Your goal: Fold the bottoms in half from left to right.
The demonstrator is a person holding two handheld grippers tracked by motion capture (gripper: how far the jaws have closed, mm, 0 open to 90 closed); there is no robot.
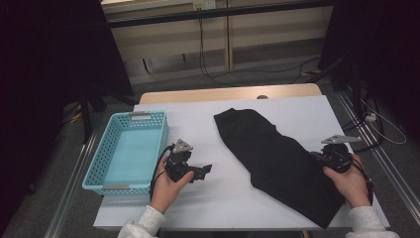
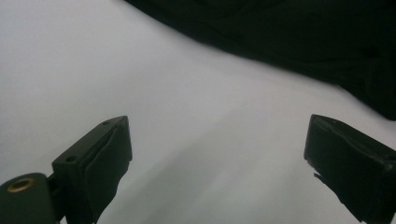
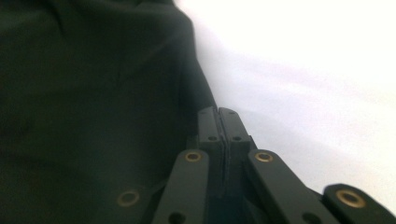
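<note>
A black garment (image 1: 277,158) is laid diagonally across the white table (image 1: 223,198), running from the middle of the far side toward the near right corner. The cloth is soft, matte and limp, with shallow folds along its length and an irregular outline; the exact type of garment cannot be told. The right gripper (image 3: 218,114) is positioned at the garment's right edge, near the lower end. Its jaws are seen pressed together, pad against pad, at the border between cloth and table; whether a fold of cloth is pinched between them cannot be told. This placement is judged suitable for lifting or folding the edge. The left gripper (image 2: 215,149) is held above bare table, just beside the garment's left edge, with its jaws spread wide and nothing between them, presumably ready for a second grasp. A light-blue plastic basket (image 1: 106,148) with perforated walls is set at the table's left, probably as the receptacle.
</note>
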